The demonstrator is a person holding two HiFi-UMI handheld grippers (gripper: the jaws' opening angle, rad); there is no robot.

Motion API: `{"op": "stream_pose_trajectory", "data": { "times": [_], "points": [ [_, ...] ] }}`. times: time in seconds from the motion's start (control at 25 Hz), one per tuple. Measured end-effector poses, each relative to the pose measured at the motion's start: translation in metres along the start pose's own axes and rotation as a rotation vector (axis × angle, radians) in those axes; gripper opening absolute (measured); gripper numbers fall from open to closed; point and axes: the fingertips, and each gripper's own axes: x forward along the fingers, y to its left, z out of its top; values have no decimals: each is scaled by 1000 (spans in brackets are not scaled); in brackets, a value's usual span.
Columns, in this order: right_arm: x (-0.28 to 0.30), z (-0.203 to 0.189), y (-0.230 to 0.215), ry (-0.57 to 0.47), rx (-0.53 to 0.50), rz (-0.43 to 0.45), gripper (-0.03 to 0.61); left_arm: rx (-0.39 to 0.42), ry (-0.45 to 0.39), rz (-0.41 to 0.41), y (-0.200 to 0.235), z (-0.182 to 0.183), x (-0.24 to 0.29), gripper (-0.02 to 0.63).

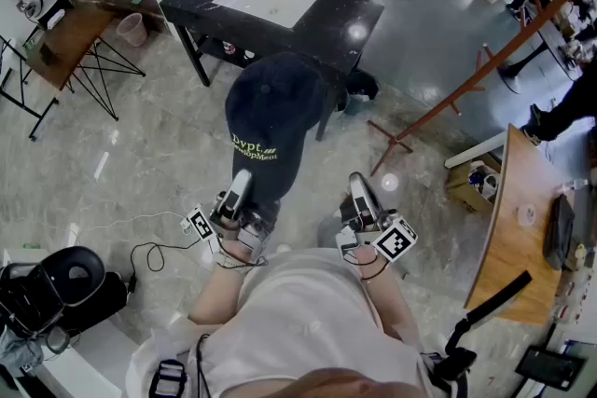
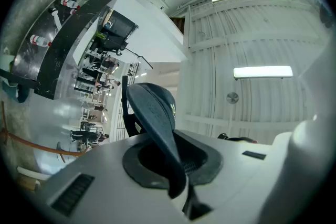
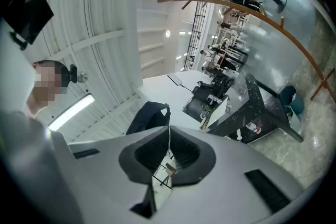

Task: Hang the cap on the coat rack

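Left claw (image 1: 241,184) clamps cap (image 1: 270,112) by brim, held ahead of you; right claw (image 1: 359,188) pressed together, empty. Swing toward coat rack (image 1: 485,61) (well off right), crown hollow facing it.

The cap (image 1: 270,112) is sitting between the jaws of the left gripper (image 1: 240,185), reaching ahead. The right gripper (image 1: 359,186) is hanging beside it. The table (image 1: 345,19) is lying beyond both, and the coat rack (image 1: 476,79) is standing off to the right.
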Motion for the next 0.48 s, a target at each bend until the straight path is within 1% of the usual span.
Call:
{"op": "stream_pose_trajectory", "data": {
  "times": [0.2,0.36,0.48],
  "points": [
    [13,22,-26,7,5,4,23,10,1,9,29,1,18,28],
    [33,60,-54,-5,5,28,23,16,17,16,66,-3,51,29],
    [50,97,-75,-6,1,52,23,22,26,15,96,-7,84,28]
  ]
}}
